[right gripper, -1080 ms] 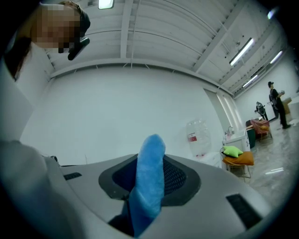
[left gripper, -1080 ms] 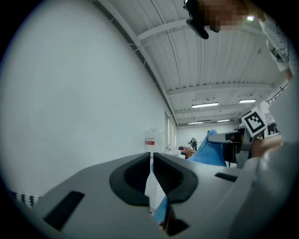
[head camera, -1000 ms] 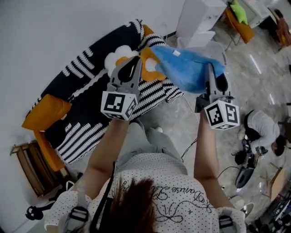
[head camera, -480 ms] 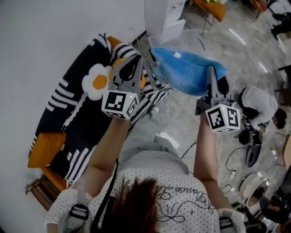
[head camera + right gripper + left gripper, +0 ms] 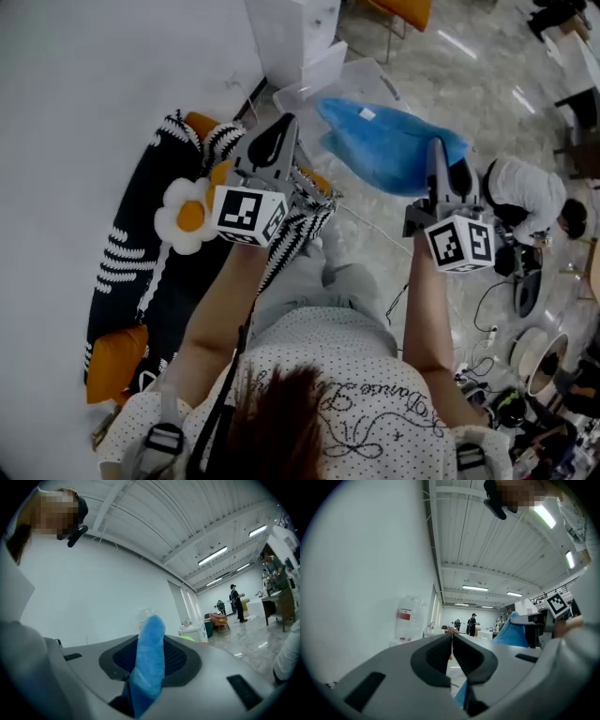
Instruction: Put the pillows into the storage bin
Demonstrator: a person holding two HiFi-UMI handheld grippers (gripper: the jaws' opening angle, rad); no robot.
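A blue pillow (image 5: 389, 141) hangs in the air, with my right gripper (image 5: 437, 155) shut on its right edge; in the right gripper view a blue fold (image 5: 150, 658) sits pinched between the pads. To the pillow's left, my left gripper (image 5: 279, 133) is shut, its pads (image 5: 440, 656) pressed together with nothing visible between them. A clear plastic storage bin (image 5: 361, 75) stands on the floor just beyond the pillow. On the striped sofa (image 5: 122, 253) at left lie a white flower pillow (image 5: 187, 214) and an orange pillow (image 5: 112, 361).
A white cabinet (image 5: 291, 28) stands against the wall next to the bin. A person (image 5: 525, 192) crouches on the floor at right among cables and gear (image 5: 525, 309). An orange chair (image 5: 403, 9) is at the top edge.
Both grippers and the blue pillow have swung away from above the sofa toward the bin and the cabinet. The sofa has slid to the left in the head view.
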